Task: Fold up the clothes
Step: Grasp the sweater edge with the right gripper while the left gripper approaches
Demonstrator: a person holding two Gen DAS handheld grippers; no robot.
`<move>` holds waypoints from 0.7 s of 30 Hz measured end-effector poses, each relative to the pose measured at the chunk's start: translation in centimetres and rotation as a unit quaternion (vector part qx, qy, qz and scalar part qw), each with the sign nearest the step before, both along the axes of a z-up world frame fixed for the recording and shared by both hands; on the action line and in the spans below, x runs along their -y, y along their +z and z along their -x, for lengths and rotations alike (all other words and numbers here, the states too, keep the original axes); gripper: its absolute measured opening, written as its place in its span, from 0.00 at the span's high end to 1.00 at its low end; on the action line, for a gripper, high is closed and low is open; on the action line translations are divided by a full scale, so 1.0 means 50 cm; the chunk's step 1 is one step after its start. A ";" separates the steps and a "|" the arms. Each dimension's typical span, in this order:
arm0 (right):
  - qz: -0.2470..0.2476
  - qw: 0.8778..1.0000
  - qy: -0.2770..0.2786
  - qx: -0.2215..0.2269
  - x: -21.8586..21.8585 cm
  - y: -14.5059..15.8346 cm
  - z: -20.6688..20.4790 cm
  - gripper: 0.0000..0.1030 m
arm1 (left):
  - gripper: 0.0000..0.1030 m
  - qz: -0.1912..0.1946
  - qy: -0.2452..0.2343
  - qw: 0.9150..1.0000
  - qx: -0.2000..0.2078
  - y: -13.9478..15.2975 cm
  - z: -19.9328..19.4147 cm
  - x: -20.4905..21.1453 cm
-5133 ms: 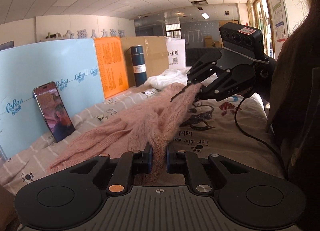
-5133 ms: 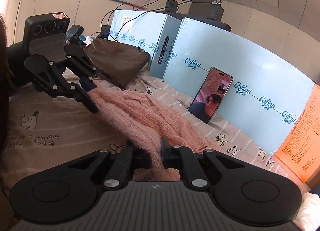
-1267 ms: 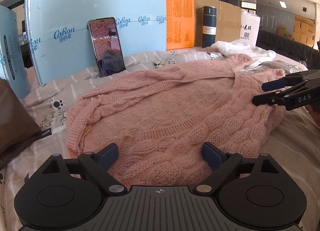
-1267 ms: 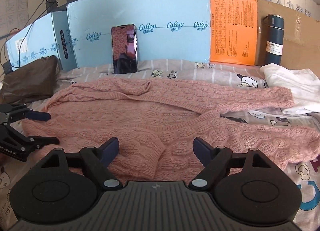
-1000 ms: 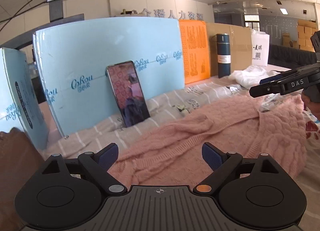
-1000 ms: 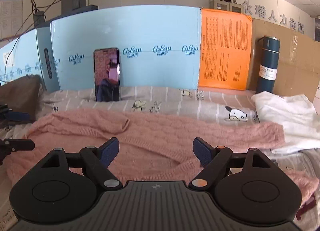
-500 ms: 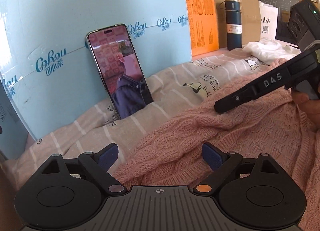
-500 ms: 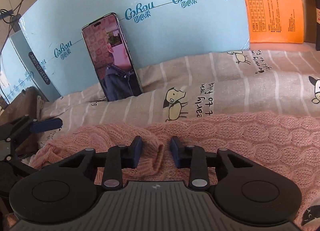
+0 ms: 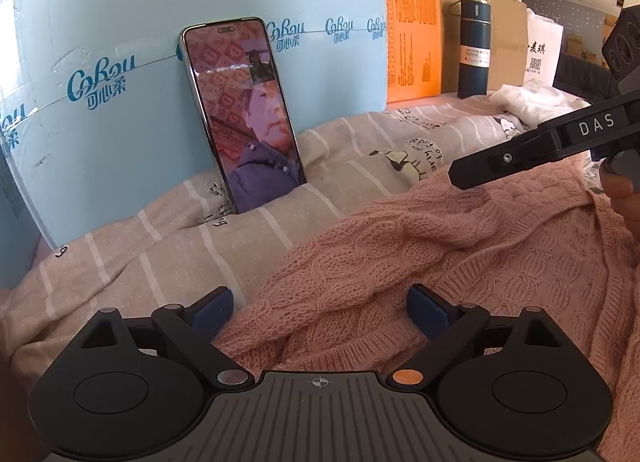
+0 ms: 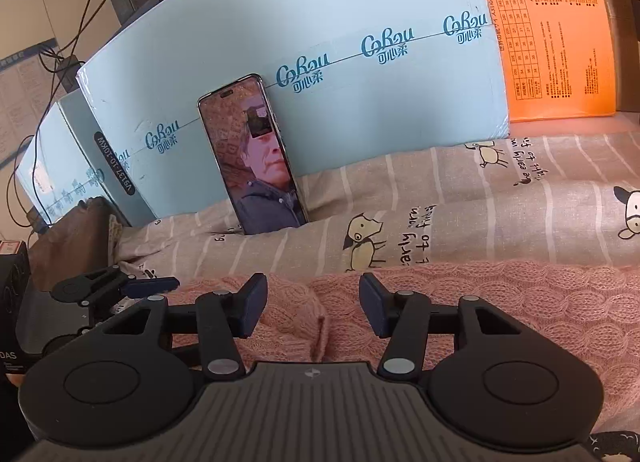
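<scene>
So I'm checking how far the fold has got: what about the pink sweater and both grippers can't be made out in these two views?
- Pink sweater: its near part is hidden behind the gripper bodies in both wrist views; its right side is cut off by the frame edge.
- Right gripper: jaws opening around a sweater fold; the knit beneath the pads is hidden.
- Left gripper: open over the sweater edge; contact underneath is not visible.
- Thermos: label print too small.

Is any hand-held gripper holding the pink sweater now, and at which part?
Neither holds it. The right hand-held gripper is opening with the sweater cuff between its pads; the left hand-held gripper is open.
</scene>
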State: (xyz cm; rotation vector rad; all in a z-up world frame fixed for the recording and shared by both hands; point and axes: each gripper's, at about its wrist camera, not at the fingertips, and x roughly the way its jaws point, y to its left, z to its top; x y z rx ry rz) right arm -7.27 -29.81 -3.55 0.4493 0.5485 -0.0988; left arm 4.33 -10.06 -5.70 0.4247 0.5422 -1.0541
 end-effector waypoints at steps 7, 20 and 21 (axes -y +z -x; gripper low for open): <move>0.005 0.999 0.041 -0.008 -0.017 -0.024 -0.008 0.80 | 0.06 0.003 0.003 1.000 -0.013 -0.002 -0.009 -0.001; -0.180 0.980 0.064 0.053 -0.013 0.018 0.042 0.92 | 0.05 0.101 0.018 0.995 0.003 0.075 -0.002 -0.048; -0.200 0.977 0.058 0.050 -0.012 0.016 0.045 0.92 | 0.05 0.103 0.025 0.994 0.007 0.075 -0.003 -0.046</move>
